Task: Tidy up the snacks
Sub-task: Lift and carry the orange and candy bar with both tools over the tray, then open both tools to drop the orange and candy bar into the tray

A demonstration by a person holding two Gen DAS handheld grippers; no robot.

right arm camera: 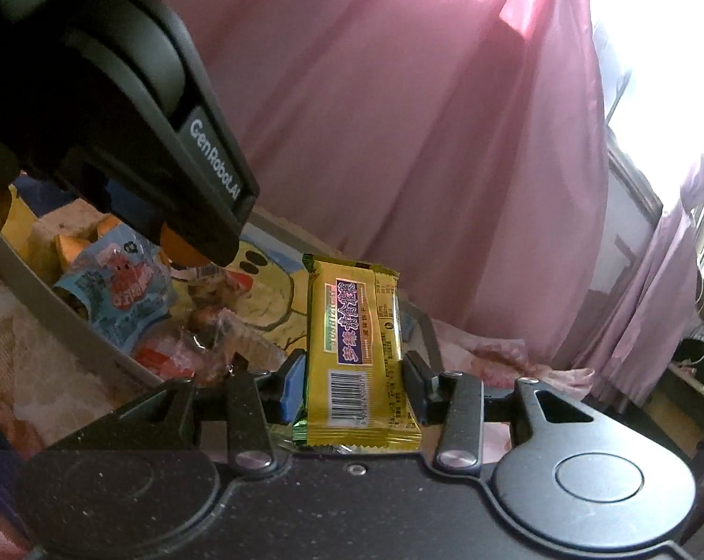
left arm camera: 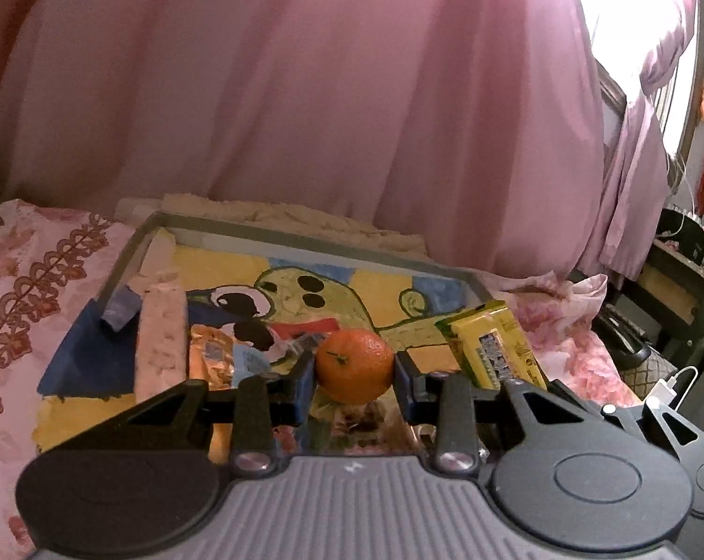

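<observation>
Left claw grips a small orange between its blue pads, held above the painted tray that sits on the bed. Right claw clamps a yellow snack bar upright over the tray's near-right edge. Blue snack packet and other wrappers lie loose in the tray; pink curtain behind.

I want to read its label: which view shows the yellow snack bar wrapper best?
The right wrist view: the yellow snack bar wrapper faces the camera, barcode and print visible, between the right gripper fingers. The left wrist view shows it angled and blurred.
</observation>
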